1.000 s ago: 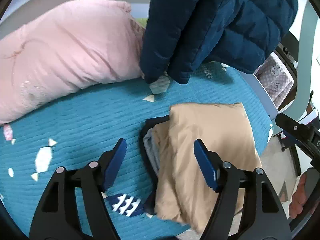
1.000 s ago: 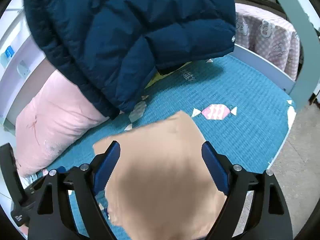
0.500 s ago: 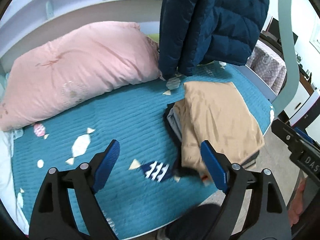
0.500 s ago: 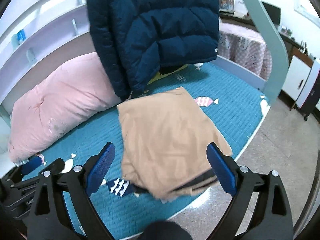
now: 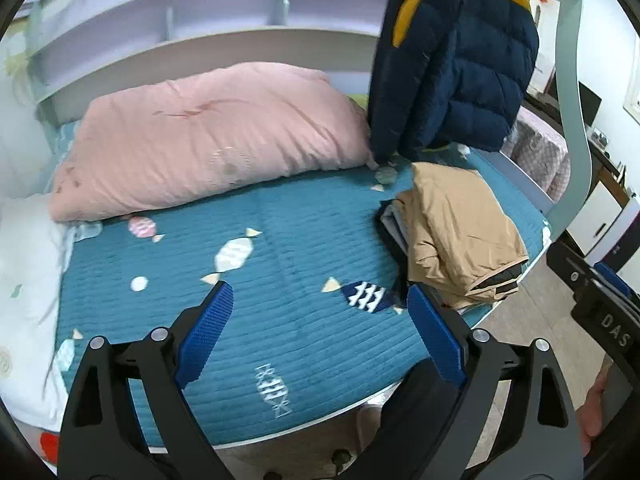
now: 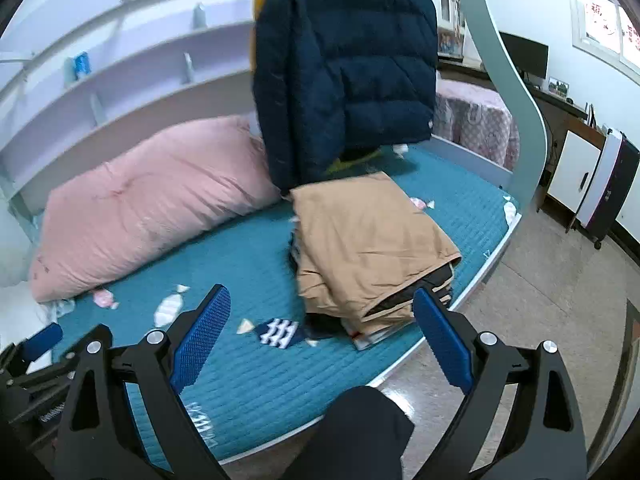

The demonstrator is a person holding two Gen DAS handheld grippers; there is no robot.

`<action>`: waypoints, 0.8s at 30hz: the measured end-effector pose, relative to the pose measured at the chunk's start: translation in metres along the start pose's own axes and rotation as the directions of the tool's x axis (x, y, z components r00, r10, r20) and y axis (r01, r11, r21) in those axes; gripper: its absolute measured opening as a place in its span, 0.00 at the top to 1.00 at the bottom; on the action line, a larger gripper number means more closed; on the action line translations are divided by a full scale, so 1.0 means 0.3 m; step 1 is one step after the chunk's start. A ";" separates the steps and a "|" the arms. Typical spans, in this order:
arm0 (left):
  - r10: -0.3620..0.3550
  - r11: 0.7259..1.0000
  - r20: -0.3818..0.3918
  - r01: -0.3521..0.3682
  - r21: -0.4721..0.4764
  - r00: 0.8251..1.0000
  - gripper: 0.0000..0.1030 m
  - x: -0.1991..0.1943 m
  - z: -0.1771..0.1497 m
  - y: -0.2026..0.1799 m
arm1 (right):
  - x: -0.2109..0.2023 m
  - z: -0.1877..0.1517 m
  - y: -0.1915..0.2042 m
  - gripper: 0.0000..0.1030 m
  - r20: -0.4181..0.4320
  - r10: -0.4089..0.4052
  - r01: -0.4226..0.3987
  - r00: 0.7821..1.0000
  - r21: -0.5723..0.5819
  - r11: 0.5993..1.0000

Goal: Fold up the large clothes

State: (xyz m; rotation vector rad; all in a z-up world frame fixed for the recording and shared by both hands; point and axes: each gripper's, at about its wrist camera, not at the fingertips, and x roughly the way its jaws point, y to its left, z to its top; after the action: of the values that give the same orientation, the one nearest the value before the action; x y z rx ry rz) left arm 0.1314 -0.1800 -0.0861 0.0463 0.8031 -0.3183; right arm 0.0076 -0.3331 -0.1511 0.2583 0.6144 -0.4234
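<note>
A folded tan garment [image 5: 456,224] lies on top of a small stack of folded dark and grey clothes at the bed's right front edge; it also shows in the right wrist view [image 6: 364,240]. My left gripper [image 5: 320,336] is open and empty, held back above the bed's front edge, left of the stack. My right gripper [image 6: 320,340] is open and empty, held back from the bed with the stack ahead of it. A navy and yellow puffer jacket [image 5: 452,68] hangs above the bed behind the stack, also in the right wrist view [image 6: 344,68].
A teal quilted bedspread [image 5: 280,280] covers the bed. A large pink duvet [image 5: 208,144] lies at the back left, white bedding [image 5: 24,280] at far left. Shelves [image 6: 120,72] run behind. A curved bed post [image 6: 508,80] stands at right, with floor [image 6: 540,300] beyond.
Both grippers have pulled back and away from the tan stack, open and empty throughout. The stack stays on the bed; far more of the bed and room shows.
</note>
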 end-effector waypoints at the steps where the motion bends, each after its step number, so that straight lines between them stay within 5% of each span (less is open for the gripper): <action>1: 0.016 1.000 0.017 -0.015 -0.007 1.000 0.13 -0.033 -0.017 0.021 | -0.028 -0.011 0.020 0.13 0.015 0.003 -0.003 1.000 -0.004 1.000; 7: 0.075 0.997 0.101 -0.074 -0.012 0.992 0.12 -0.192 -0.074 0.092 | -0.155 -0.079 0.137 0.13 0.085 0.012 -0.008 0.996 -0.044 0.999; 24: 0.088 0.996 0.233 -0.078 -0.052 0.968 0.09 -0.443 -0.125 0.195 | -0.377 -0.170 0.280 0.13 0.278 -0.022 0.054 0.960 -0.107 0.993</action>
State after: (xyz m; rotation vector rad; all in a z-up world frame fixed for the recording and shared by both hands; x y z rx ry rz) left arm 0.0364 -0.0834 -0.0221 0.0019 0.5706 -0.2225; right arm -0.0627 -0.2064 -0.1138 0.0759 0.3681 -0.4508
